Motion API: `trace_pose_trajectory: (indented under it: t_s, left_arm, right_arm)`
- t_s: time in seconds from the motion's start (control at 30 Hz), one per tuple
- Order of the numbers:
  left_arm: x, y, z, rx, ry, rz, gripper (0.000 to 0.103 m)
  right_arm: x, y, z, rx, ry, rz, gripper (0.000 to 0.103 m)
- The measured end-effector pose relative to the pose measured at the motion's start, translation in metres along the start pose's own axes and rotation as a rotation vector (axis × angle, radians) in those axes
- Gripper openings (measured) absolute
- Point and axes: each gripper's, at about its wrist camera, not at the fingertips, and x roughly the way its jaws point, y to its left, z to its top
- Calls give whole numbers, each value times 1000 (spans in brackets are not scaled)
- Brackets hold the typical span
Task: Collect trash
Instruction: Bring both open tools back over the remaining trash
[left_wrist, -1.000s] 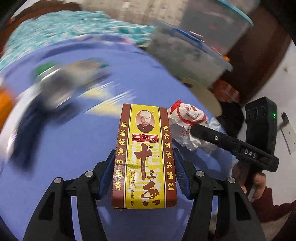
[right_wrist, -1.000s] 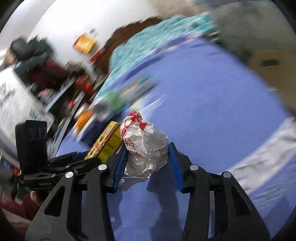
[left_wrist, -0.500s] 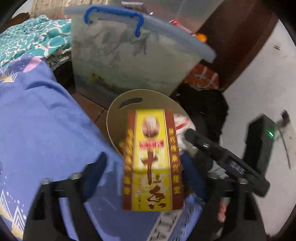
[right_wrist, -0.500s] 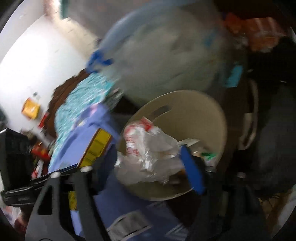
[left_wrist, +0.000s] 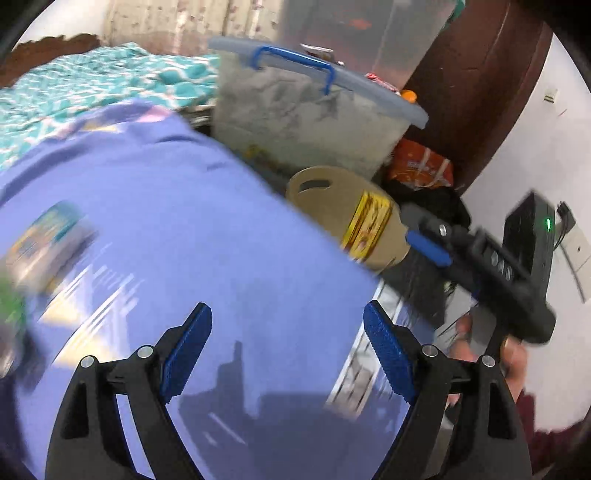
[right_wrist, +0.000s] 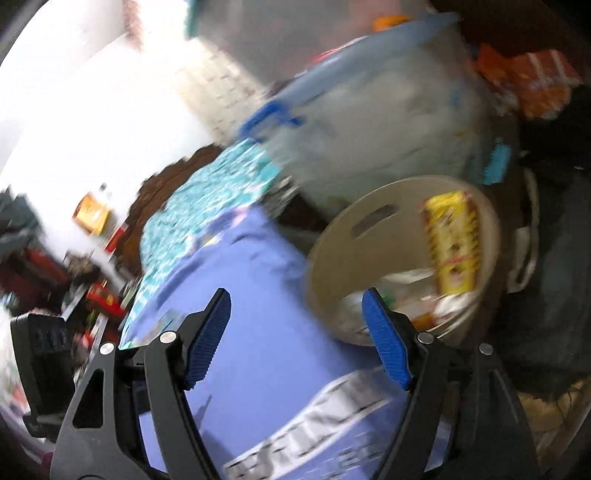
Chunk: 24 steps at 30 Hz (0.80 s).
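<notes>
A beige trash bin (right_wrist: 354, 243) stands off the edge of the purple-covered surface (left_wrist: 184, 221). The yellow and brown spice box (right_wrist: 452, 243) leans inside it against the far wall, above other wrappers; it also shows in the left wrist view (left_wrist: 369, 225) in the bin (left_wrist: 325, 199). My left gripper (left_wrist: 288, 347) is open and empty over the purple cover. My right gripper (right_wrist: 295, 332) is open and empty at the bin's near rim; it shows from the side in the left wrist view (left_wrist: 428, 247).
A large clear storage box with a blue handle (left_wrist: 306, 114) stands behind the bin. An orange packet (left_wrist: 421, 170) and dark bags lie to its right. Blurred items (left_wrist: 48, 236) lie on the cover at far left. A teal patterned blanket (left_wrist: 92, 88) lies beyond.
Both grippers opened. The spice box left my left gripper and the crumpled white wrapper left my right one; both went into the bin. My left gripper drew back over the cover.
</notes>
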Motion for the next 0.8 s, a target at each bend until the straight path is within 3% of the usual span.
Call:
trace_pose_trajectory:
  t_s: [0.17,0.27,0.47,0.67,0.8]
  left_arm:
    - [-59,32,-69,-11,-56,134,80]
    - [-87,62,-107,-70,-66,206,80]
    - [-129,120,-158,-201,-104,345,80]
    - [-158,154,-187,-274,-154,409,80]
    - [-166,164,-195,-325,-183,368,80]
  right_arm:
    - [37,59,-41,-85,160,85,75]
    - [53,89,-64,-106,230,130,75]
    - [78,135,-103,-178,315,128,75]
    - [91,160,-127,-238,354,77,75]
    - [89,162,-129,-251,348,55,75]
